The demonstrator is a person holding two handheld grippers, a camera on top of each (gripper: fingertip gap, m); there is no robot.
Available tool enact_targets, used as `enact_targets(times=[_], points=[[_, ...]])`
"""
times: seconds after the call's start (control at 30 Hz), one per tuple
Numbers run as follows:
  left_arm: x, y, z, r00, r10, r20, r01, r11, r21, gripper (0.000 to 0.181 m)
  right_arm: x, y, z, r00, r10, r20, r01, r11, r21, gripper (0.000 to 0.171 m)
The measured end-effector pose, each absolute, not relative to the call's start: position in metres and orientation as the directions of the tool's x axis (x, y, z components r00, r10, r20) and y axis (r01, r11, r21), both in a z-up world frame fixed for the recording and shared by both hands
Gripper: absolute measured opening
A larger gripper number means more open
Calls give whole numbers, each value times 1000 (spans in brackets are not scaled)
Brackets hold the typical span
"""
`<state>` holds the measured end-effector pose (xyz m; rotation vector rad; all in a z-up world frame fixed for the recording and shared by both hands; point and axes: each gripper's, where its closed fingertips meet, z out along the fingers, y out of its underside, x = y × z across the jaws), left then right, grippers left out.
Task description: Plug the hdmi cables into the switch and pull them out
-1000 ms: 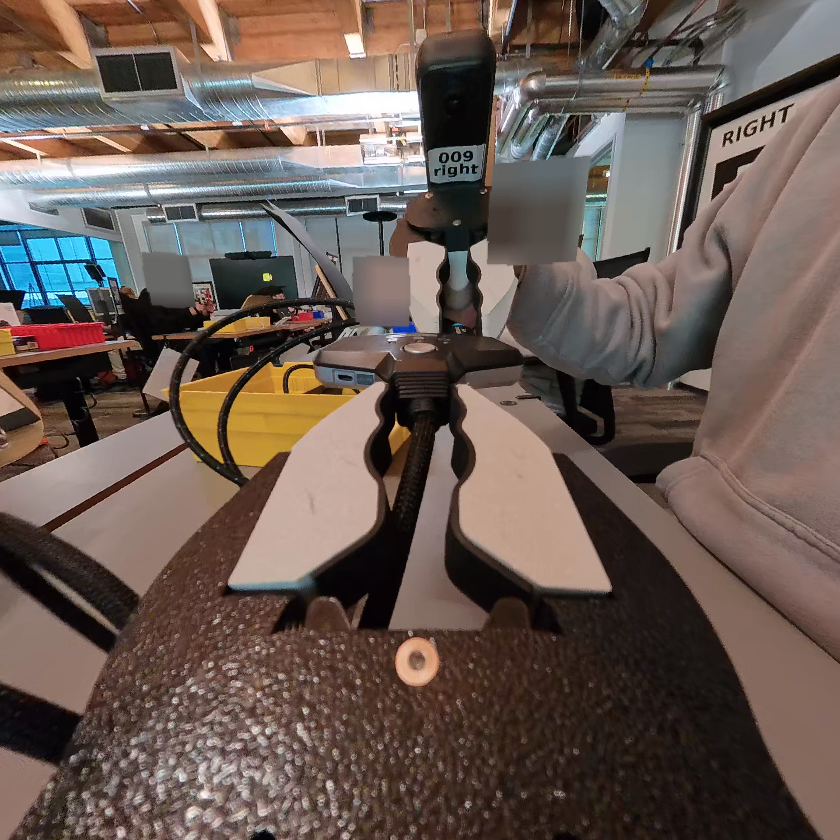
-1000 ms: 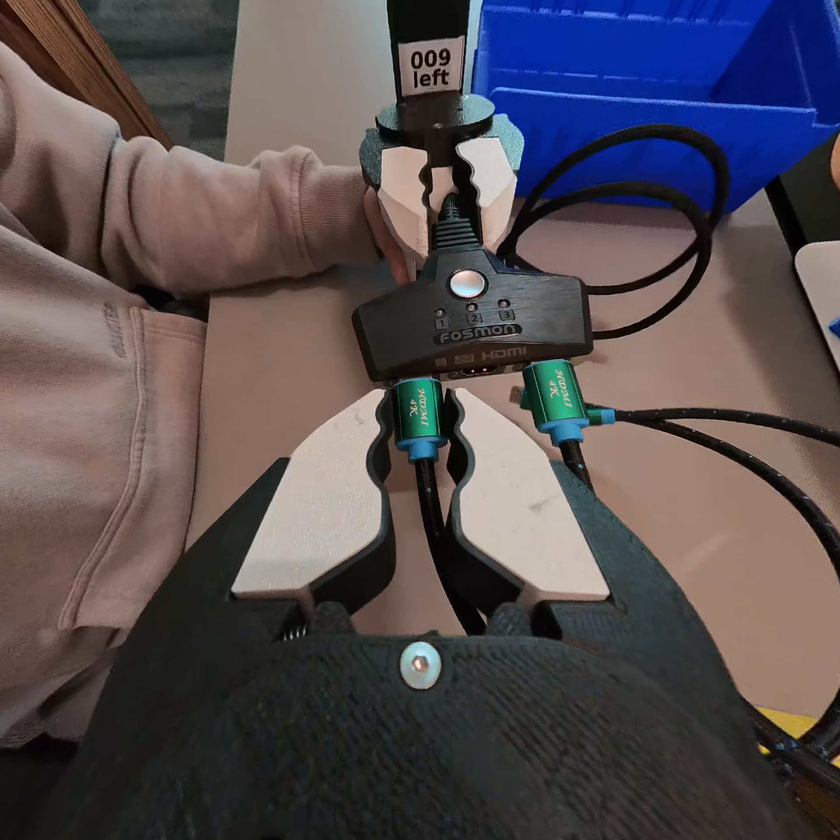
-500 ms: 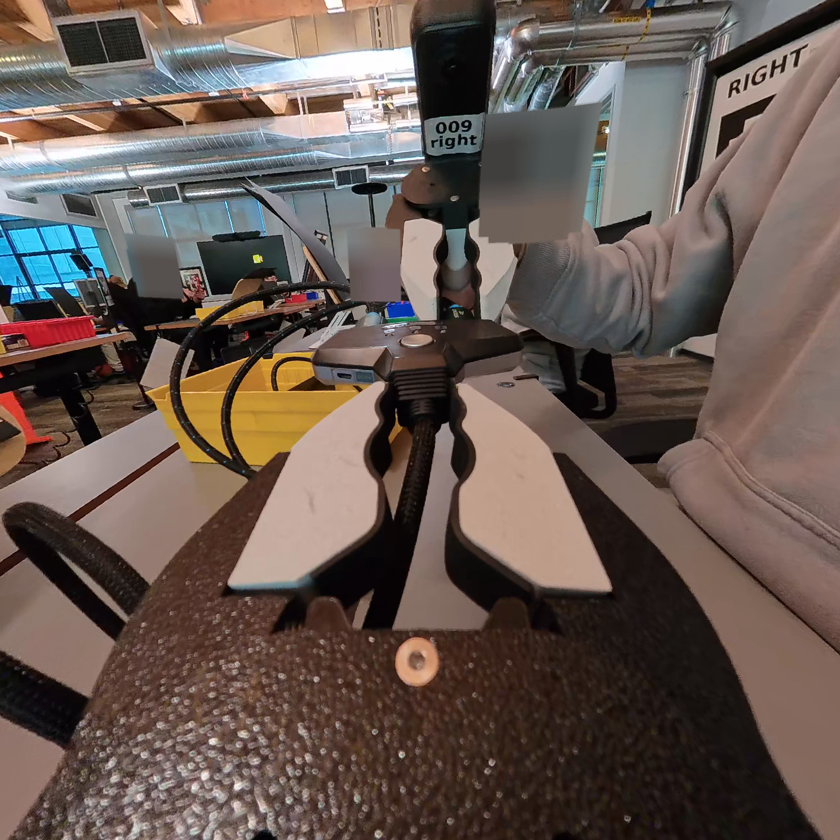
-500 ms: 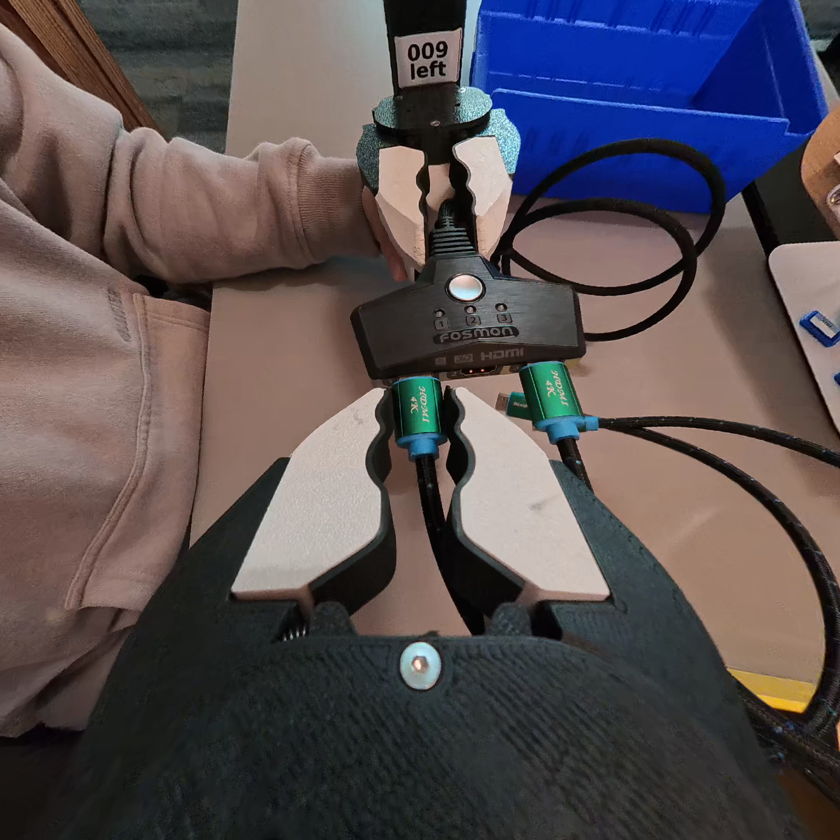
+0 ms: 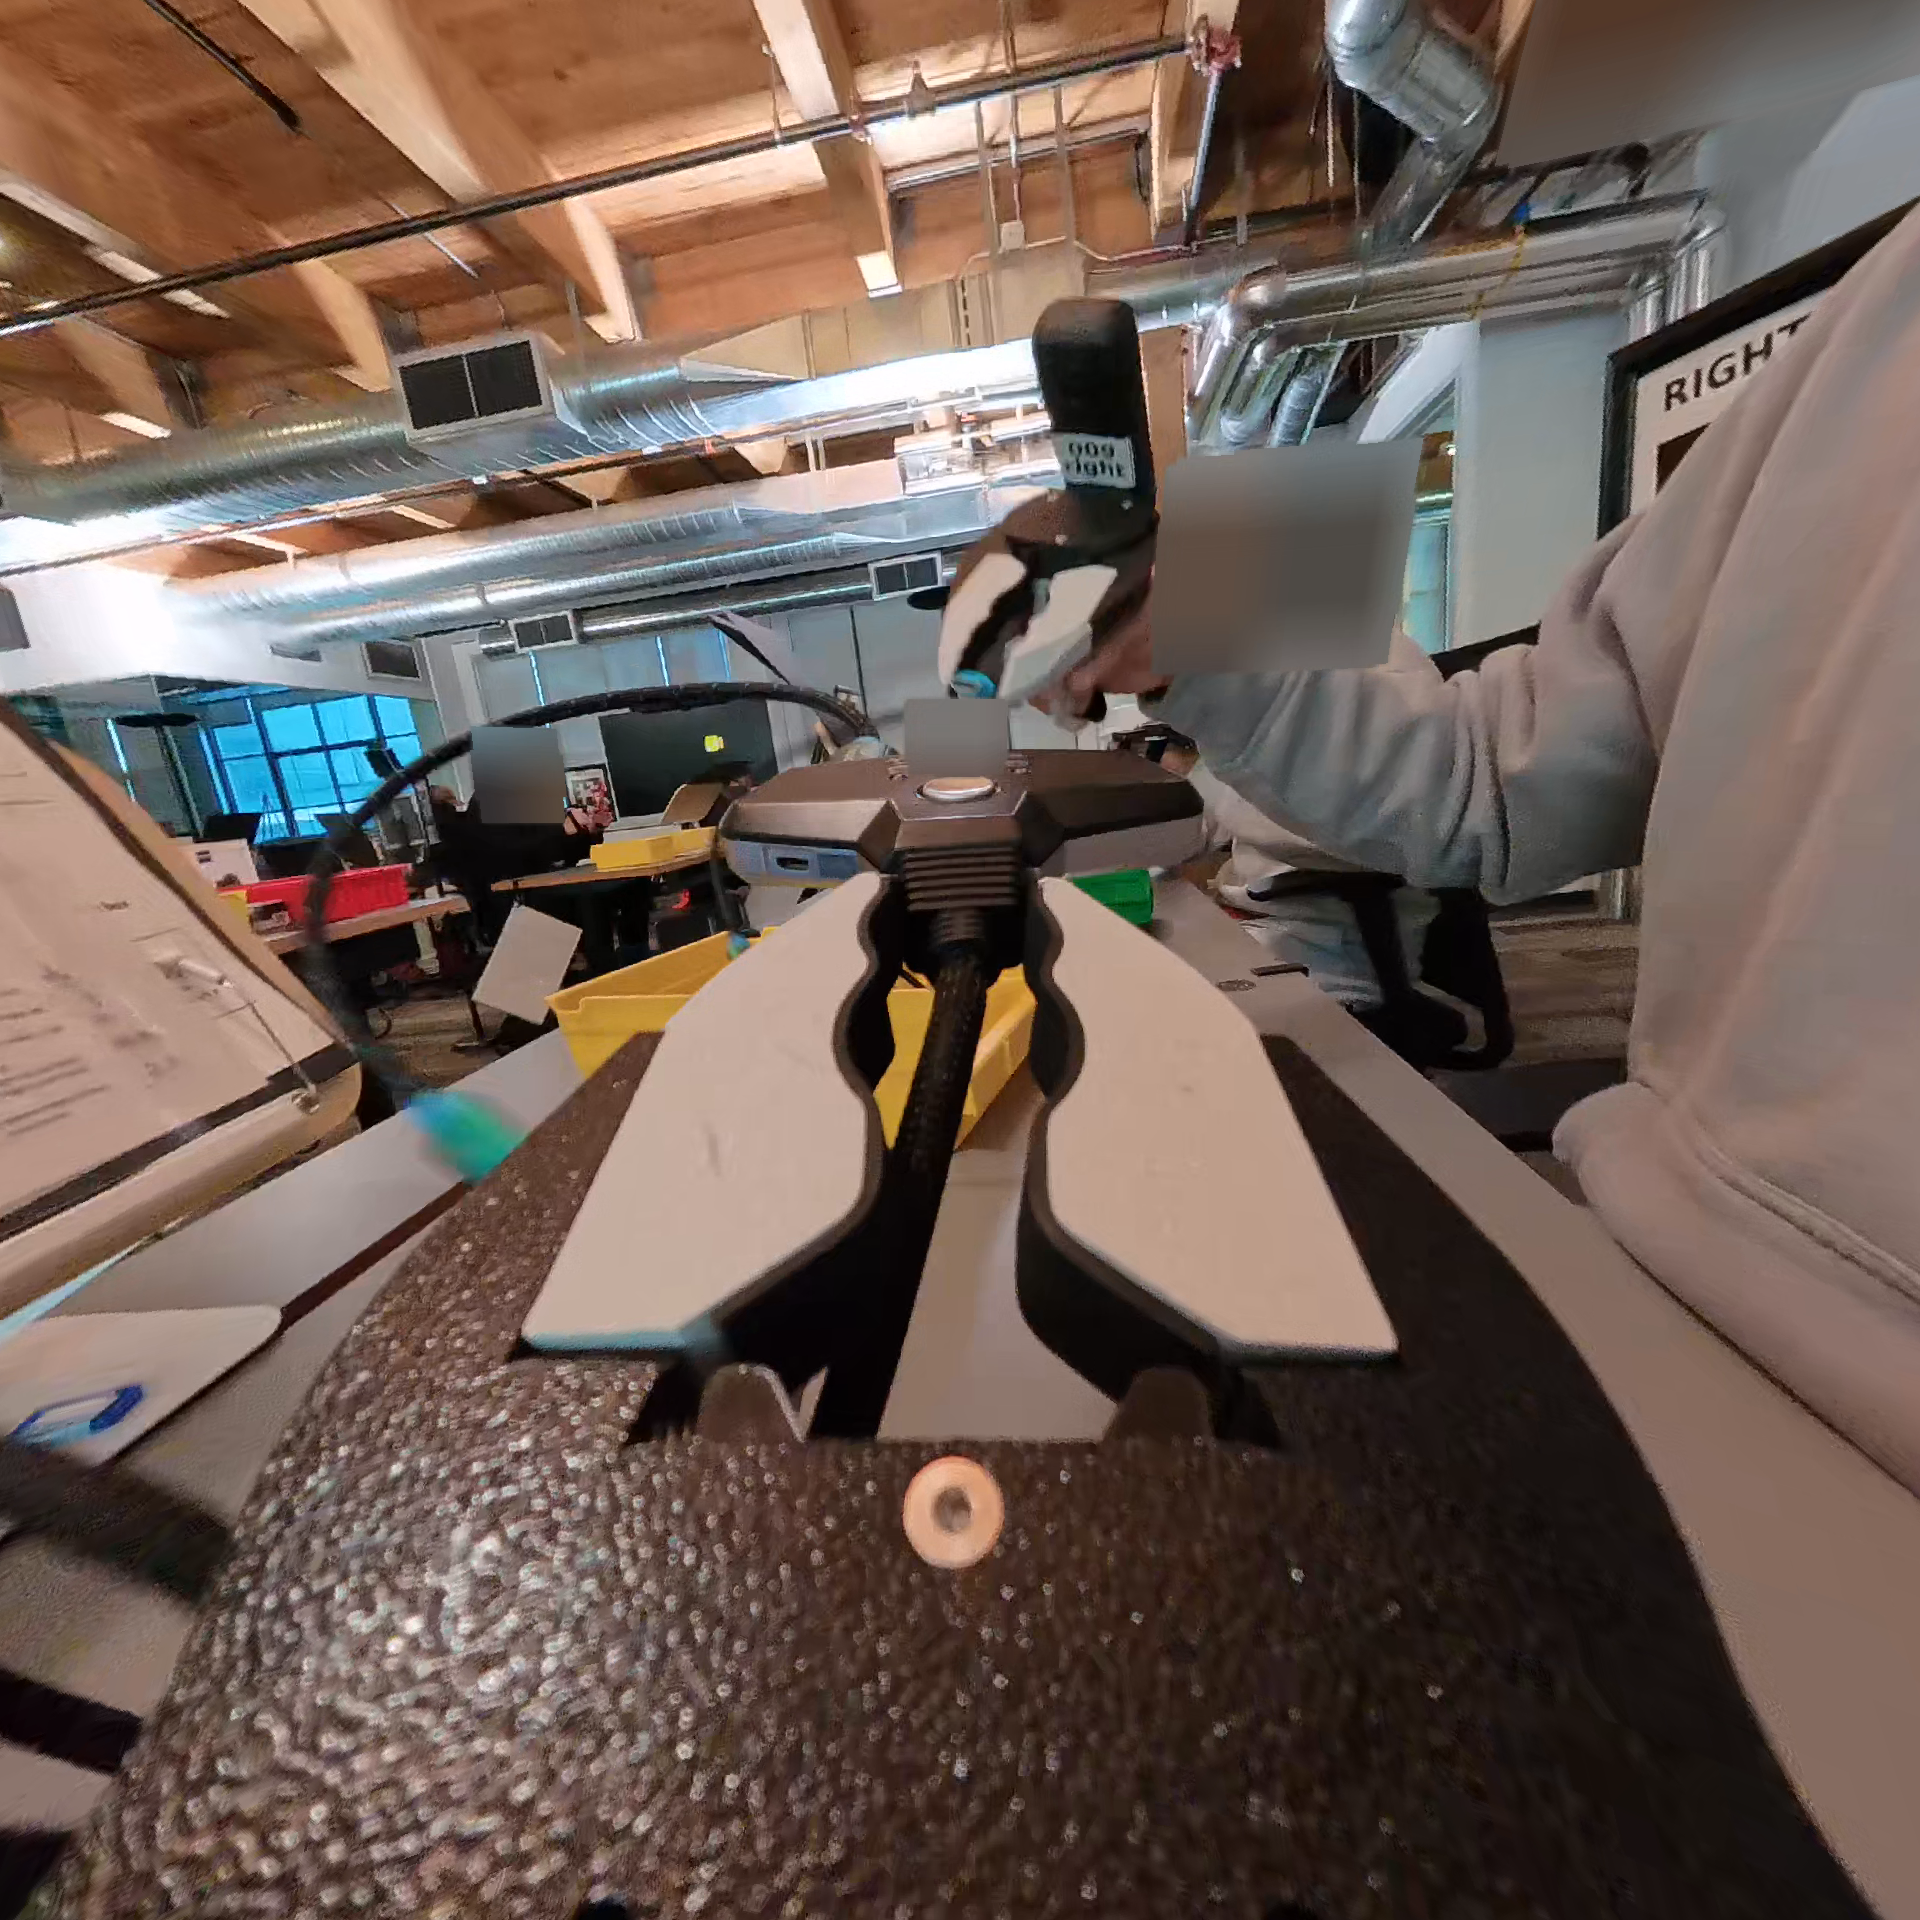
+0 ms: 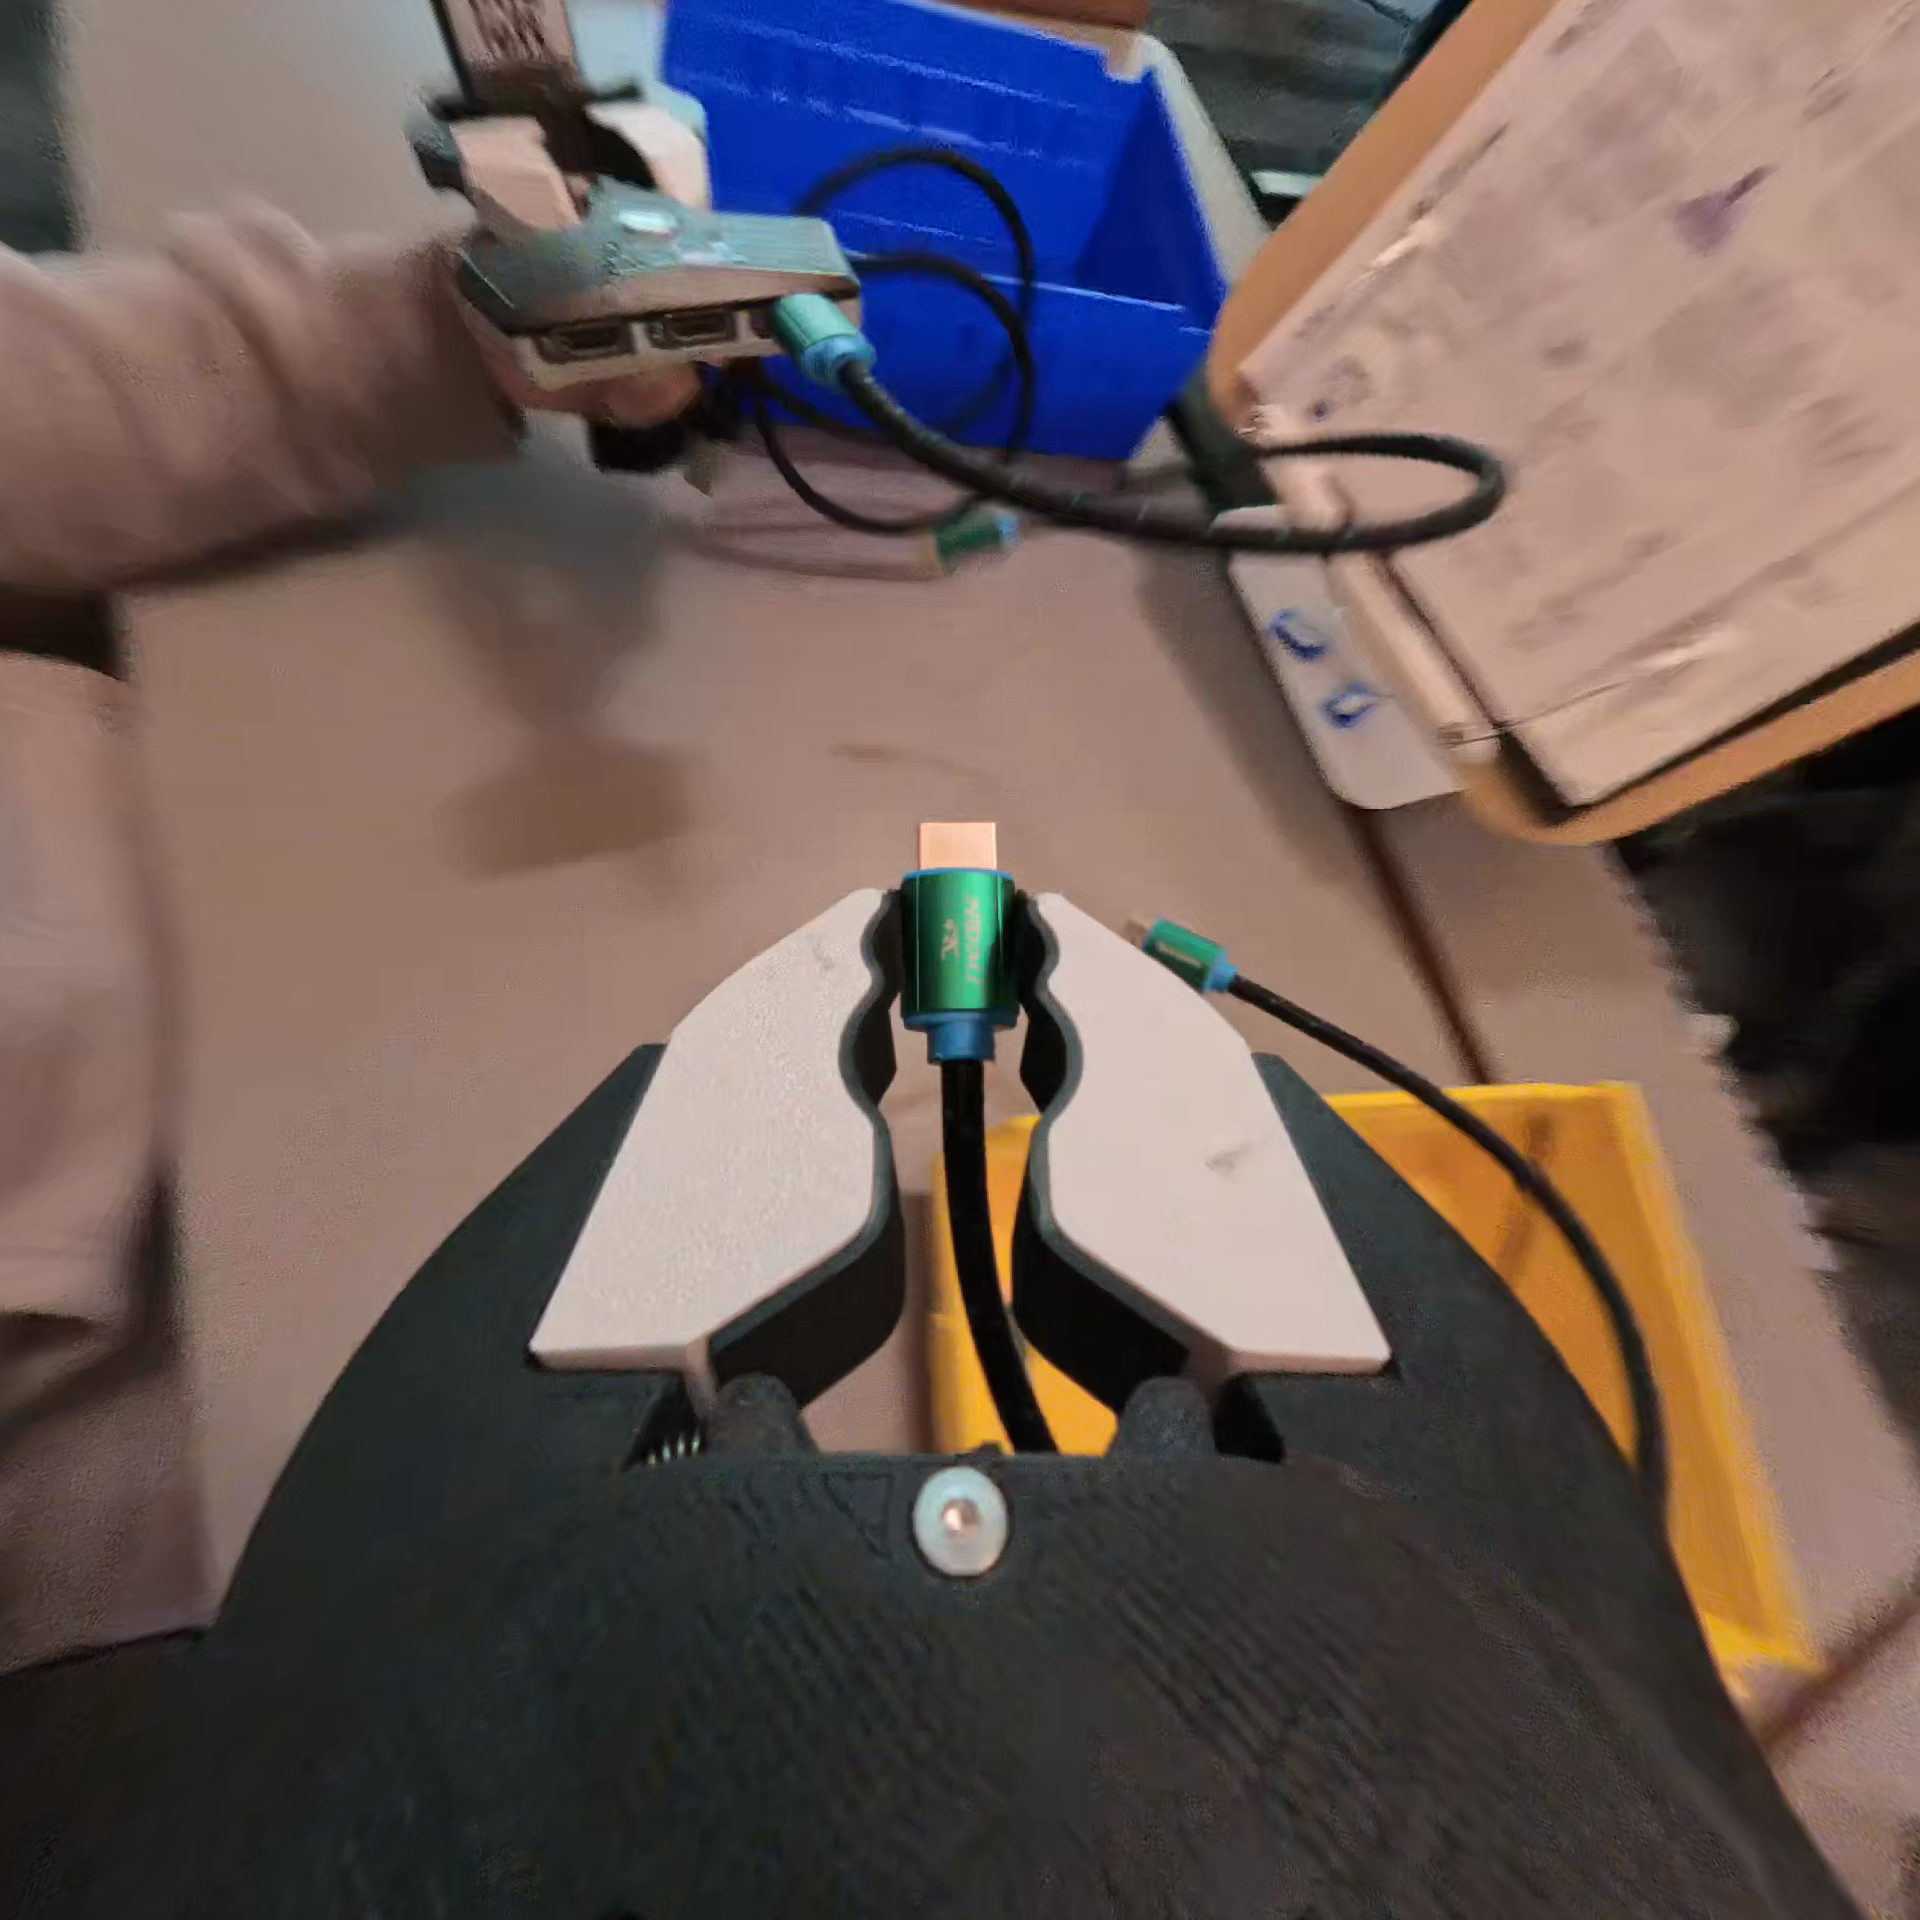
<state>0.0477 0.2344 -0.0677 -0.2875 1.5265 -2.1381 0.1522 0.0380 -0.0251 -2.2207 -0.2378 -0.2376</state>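
My left gripper [image 5: 956,899] is shut on the ribbed cable neck of the black HDMI switch [image 5: 966,816] and holds it off the table. In the right wrist view the switch [image 6: 655,270] is far at the upper left. One green plug [image 6: 816,327] sits in its right port and the two other ports are bare. My right gripper [image 6: 956,914] is shut on a green HDMI plug [image 6: 956,961] whose metal tip is free in the air, well away from the switch. In the left wrist view the right gripper [image 5: 1013,634] hangs above and behind the switch.
Two loose green plugs [image 6: 977,535] [image 6: 1190,951] lie nearby on black cables. A blue bin [image 6: 935,156] stands behind the switch, a yellow bin [image 6: 1558,1299] under my right gripper. A clipboard [image 6: 1610,416] leans at the right. A person's sleeve [image 5: 1558,727] is on the right.
My right gripper has pulled its green plug out of the switch's left port and drawn it back and up. My left gripper still holds the switch, which now sits farther away and tilted.
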Motion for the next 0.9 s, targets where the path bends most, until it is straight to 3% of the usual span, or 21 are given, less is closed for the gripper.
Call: enact_targets(times=[0.2,0.27,0.37,0.57,0.67,0.9], points=[[38,227,-78,-878,-462,-123,259,-244,-935,22,191,7,37,868,-98,488,363,-546,-755,21],[38,228,-84,-880,-464,-100,231,-234,-944,22,191,-7,42,847,-76,526,407,-544,-733,21],[38,227,-90,-887,-457,-72,200,-239,-950,22,184,-29,34,840,-17,543,423,-607,-673,21],[37,228,-82,-892,-447,-69,223,-301,-927,22,202,-73,-30,791,115,601,433,-799,-416,21],[36,226,-82,-900,-432,-63,212,-307,-928,22,206,-70,-67,840,121,529,407,-786,-466,21],[38,214,-90,-917,-397,-47,174,-290,-941,22,229,-35,-118,905,-68,420,275,-660,-699,21]])
